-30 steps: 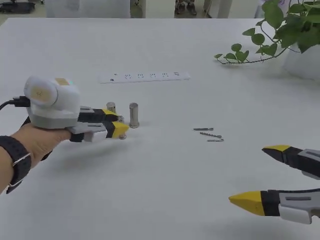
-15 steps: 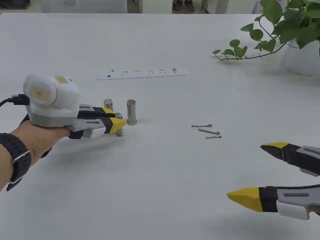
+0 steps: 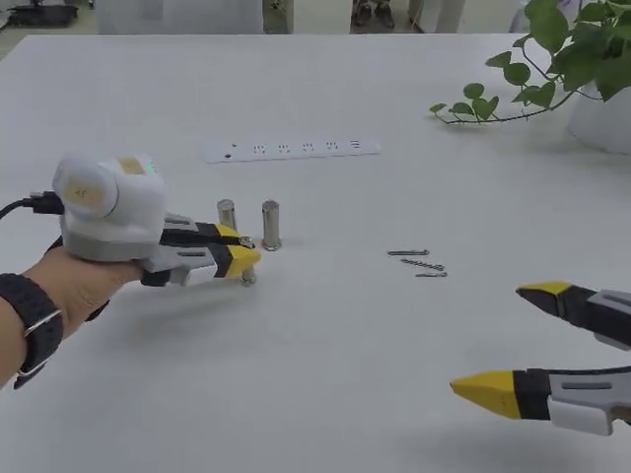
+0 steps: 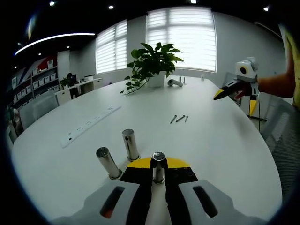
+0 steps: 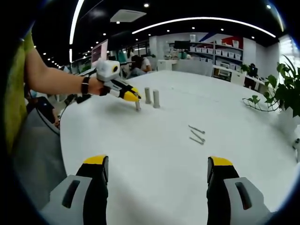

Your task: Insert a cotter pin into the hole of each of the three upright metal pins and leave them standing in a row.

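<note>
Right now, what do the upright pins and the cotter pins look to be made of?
Upright pins: metal, likely steel; a silvery, slightly brushed sheen with bright highlights down the sides and flat, chamfered tops. Cotter pins: thin dark-grey wire, probably metal; too small to judge the finish.

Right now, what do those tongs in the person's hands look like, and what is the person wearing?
Both the left tongs and right tongs have pointed yellow tips, then a black band, then pale grey shells with a dark slot. A black cable leaves the back of the left one. The person wears a dark wristband on the left wrist and a short yellow-green sleeve.
</note>
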